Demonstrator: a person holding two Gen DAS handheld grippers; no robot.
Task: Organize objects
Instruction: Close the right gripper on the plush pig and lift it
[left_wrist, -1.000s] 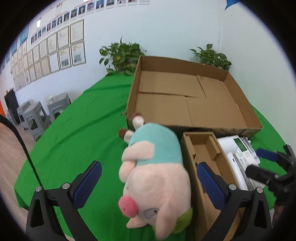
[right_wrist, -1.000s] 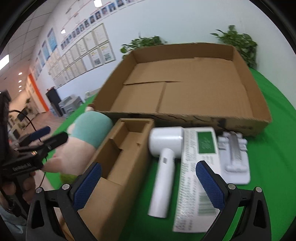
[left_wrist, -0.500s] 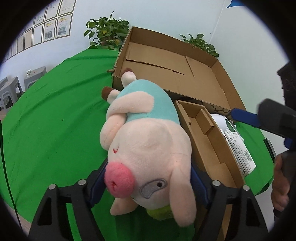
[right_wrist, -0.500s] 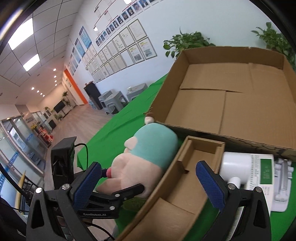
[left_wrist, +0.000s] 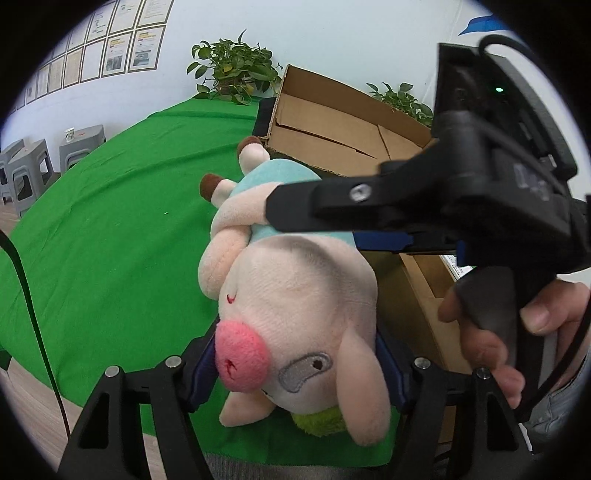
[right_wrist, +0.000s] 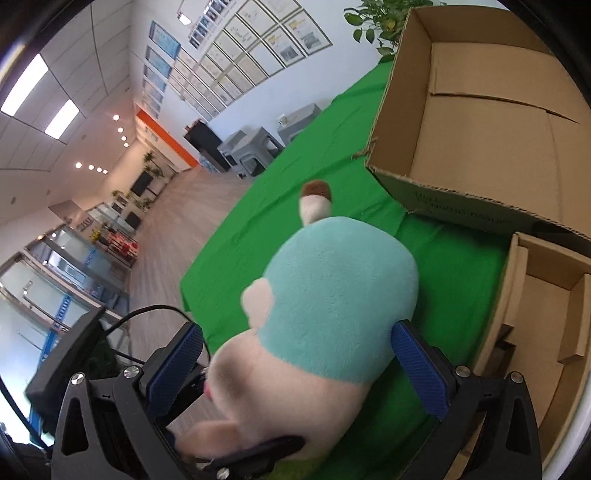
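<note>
A plush pig (left_wrist: 295, 295) with a pink head and teal body lies on the green table, snout toward me. My left gripper (left_wrist: 295, 373) is shut on its head. My right gripper (right_wrist: 306, 365) is open and straddles the pig's teal back (right_wrist: 340, 295), its blue pads on either side; it reaches over the pig from the right in the left wrist view (left_wrist: 424, 206). A large open cardboard box (right_wrist: 480, 122) stands beyond the pig, empty inside.
A narrow cardboard insert tray (right_wrist: 535, 325) lies right of the pig. The green cloth table (left_wrist: 110, 229) extends left to its edge. Potted plants (left_wrist: 232, 70) stand behind the big box. Grey stools (left_wrist: 33, 170) stand on the floor at left.
My left gripper closed in on the pig's head and now holds it. My right gripper swung left from over the insert tray and white items and came down around the pig's back.
</note>
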